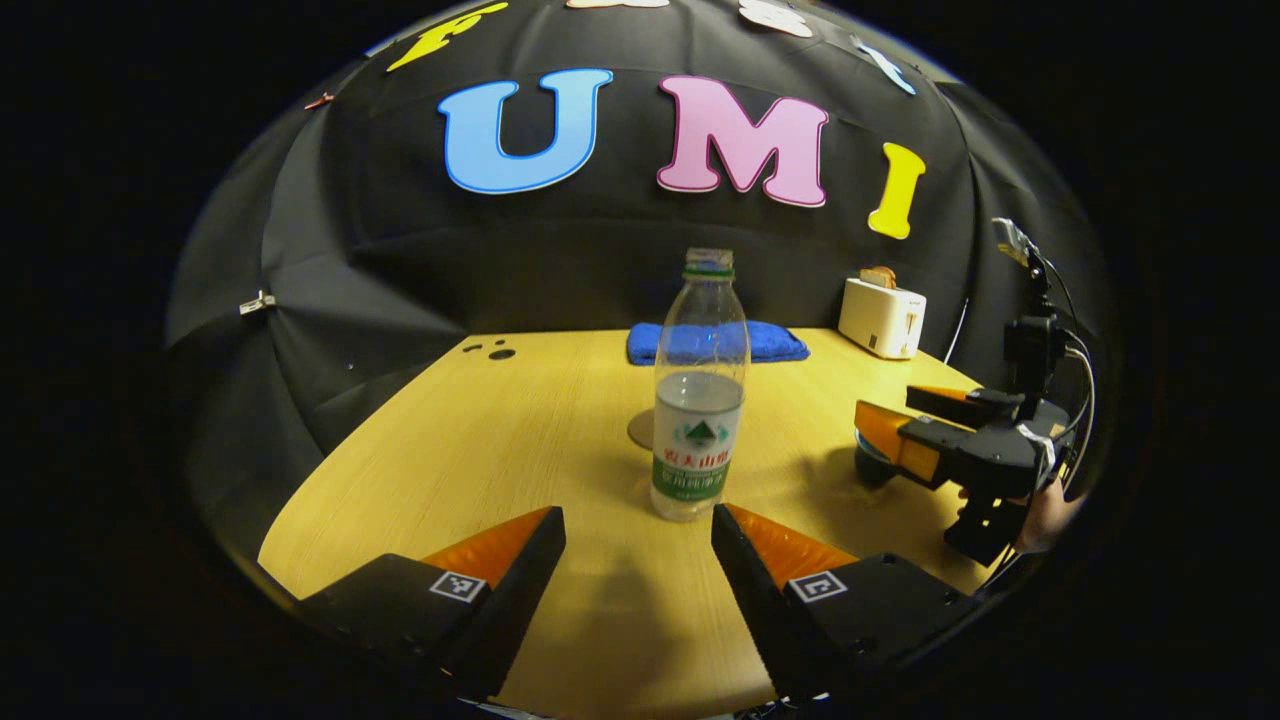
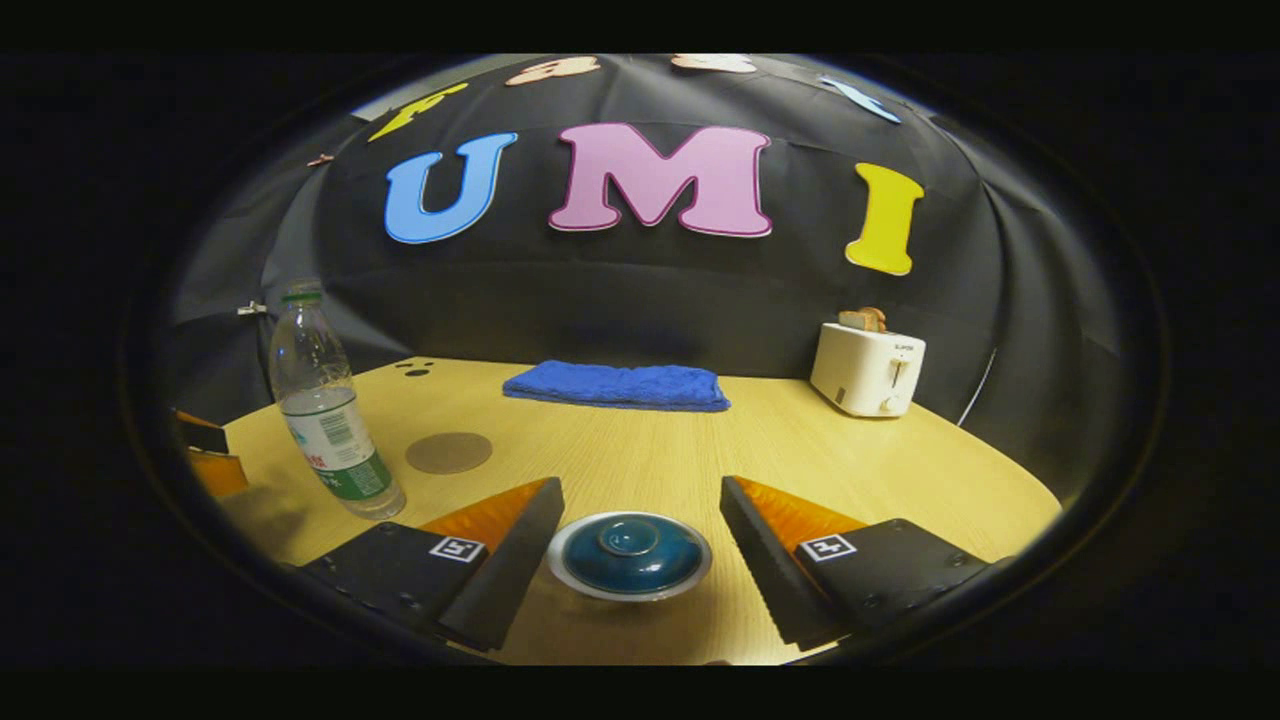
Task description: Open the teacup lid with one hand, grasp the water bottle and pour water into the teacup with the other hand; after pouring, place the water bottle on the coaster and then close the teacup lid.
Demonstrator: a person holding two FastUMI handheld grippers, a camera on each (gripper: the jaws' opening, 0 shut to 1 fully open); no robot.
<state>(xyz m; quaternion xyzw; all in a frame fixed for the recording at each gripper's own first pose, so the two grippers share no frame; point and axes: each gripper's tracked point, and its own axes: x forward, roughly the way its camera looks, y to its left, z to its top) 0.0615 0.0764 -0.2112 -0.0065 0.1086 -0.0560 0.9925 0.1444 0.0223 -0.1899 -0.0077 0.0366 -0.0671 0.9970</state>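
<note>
A clear water bottle [image 1: 699, 400], uncapped and about half full, stands upright on the wooden table [image 1: 480, 450]. My left gripper [image 1: 638, 515] is open just short of it, the bottle slightly right of the gap. A round brown coaster [image 1: 638, 430] lies right behind the bottle. In the right gripper view, the teacup with its blue lid [image 2: 630, 555] sits low between the fingers of my open right gripper [image 2: 641, 490], untouched. The bottle [image 2: 330, 410] and coaster [image 2: 448, 452] stand to its left. From the left gripper view, the right gripper [image 1: 900, 418] hovers over the dark teacup [image 1: 873, 467].
A folded blue towel [image 2: 618, 385] lies at the back of the table, and a white toaster [image 2: 868, 368] with bread in it stands at the back right. A hand [image 1: 1050, 512] holds the right gripper. The left gripper's fingers [image 2: 205, 455] show at the far left edge.
</note>
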